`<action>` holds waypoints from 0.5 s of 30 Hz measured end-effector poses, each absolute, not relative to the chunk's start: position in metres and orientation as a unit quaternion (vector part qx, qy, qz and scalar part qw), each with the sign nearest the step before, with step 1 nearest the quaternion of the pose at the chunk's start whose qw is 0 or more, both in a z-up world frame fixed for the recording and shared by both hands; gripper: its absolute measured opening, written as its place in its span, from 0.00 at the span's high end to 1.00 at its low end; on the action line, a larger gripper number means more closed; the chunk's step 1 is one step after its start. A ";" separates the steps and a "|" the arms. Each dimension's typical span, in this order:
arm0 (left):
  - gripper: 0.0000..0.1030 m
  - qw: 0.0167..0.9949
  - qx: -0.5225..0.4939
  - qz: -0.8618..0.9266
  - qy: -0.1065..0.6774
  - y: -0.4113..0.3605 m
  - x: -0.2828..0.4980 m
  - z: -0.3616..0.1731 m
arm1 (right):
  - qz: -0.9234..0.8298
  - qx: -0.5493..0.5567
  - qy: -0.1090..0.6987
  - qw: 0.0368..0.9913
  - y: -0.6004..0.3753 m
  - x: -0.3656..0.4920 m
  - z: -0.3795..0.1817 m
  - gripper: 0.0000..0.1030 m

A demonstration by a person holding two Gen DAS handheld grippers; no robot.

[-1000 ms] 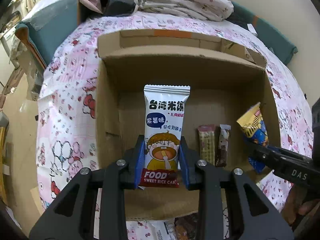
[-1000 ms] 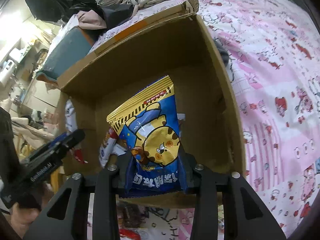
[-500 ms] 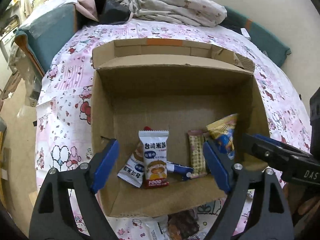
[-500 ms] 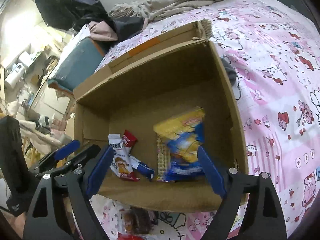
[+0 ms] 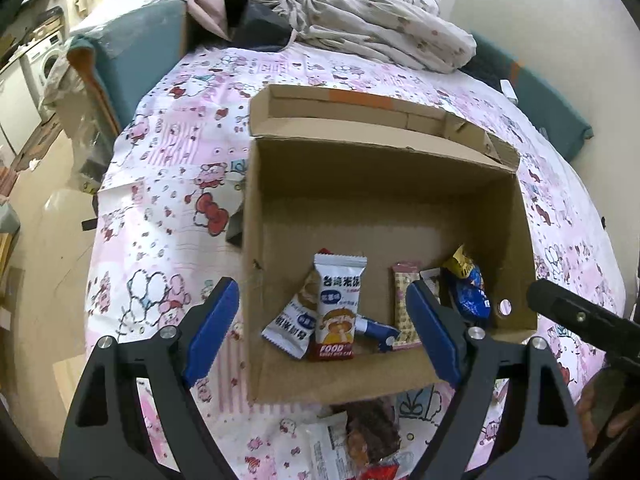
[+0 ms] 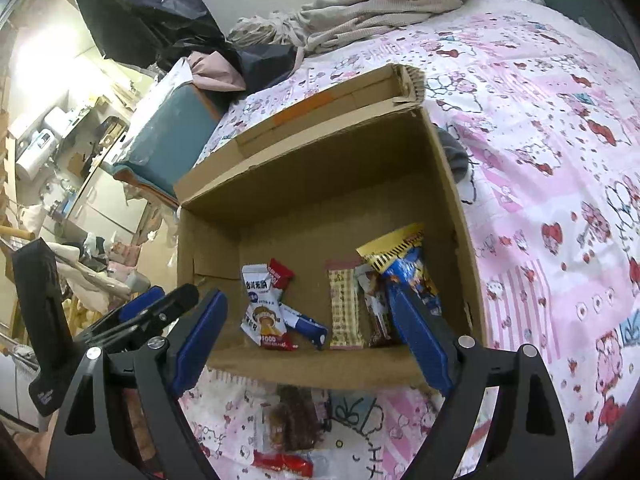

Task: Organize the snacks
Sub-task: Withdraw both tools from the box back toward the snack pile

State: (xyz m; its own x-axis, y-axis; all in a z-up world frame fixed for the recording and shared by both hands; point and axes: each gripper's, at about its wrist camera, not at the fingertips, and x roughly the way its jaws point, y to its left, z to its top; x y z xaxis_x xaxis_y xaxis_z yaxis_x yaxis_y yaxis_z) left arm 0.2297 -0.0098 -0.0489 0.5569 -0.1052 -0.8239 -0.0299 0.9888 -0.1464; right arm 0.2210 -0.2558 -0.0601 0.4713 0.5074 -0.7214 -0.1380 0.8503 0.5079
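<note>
An open cardboard box (image 5: 384,168) (image 6: 320,168) lies on the bed. Inside it lie a white rice-cake packet (image 5: 336,308) (image 6: 264,312), a blue and yellow cat snack bag (image 5: 468,288) (image 6: 408,268), a beige bar (image 5: 404,304) (image 6: 344,308) and other small packets. My left gripper (image 5: 320,336) is open and empty above the box's near edge. My right gripper (image 6: 312,340) is open and empty, also above the near edge. Several loose snacks (image 5: 360,436) (image 6: 288,420) lie on the sheet in front of the box.
The bed has a pink cartoon-print sheet (image 5: 168,184) (image 6: 552,160). Crumpled bedding (image 5: 380,28) is piled at the far end. A teal cushion (image 5: 132,48) sits at the left. The right gripper's black body (image 5: 580,316) shows at the right in the left wrist view.
Both grippers opened and let go: the rice-cake packet and the cat snack bag dropped into the box. Both grippers then pulled back and up from the box.
</note>
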 end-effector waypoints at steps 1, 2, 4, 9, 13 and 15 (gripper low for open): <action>0.19 0.879 -0.070 -0.020 0.471 -0.009 0.227 -0.048 | 0.192 0.195 0.476 0.836 -0.257 0.219 -0.059 0.14; 0.19 0.879 -0.070 -0.017 0.471 -0.007 0.223 -0.047 | 0.191 0.195 0.476 0.836 -0.258 0.217 -0.057 0.14; 0.19 0.878 -0.074 -0.013 0.473 -0.004 0.217 -0.046 | 0.190 0.192 0.475 0.838 -0.259 0.209 -0.053 0.14; 0.19 0.877 -0.078 -0.008 0.474 0.001 0.199 -0.043 | 0.185 0.194 0.475 0.838 -0.263 0.192 -0.051 0.14; 0.19 0.876 -0.075 -0.006 0.477 0.005 0.186 -0.042 | 0.180 0.200 0.480 0.835 -0.266 0.177 -0.053 0.14; 0.19 0.877 -0.077 -0.009 0.475 0.007 0.179 -0.041 | 0.179 0.202 0.481 0.834 -0.267 0.172 -0.053 0.14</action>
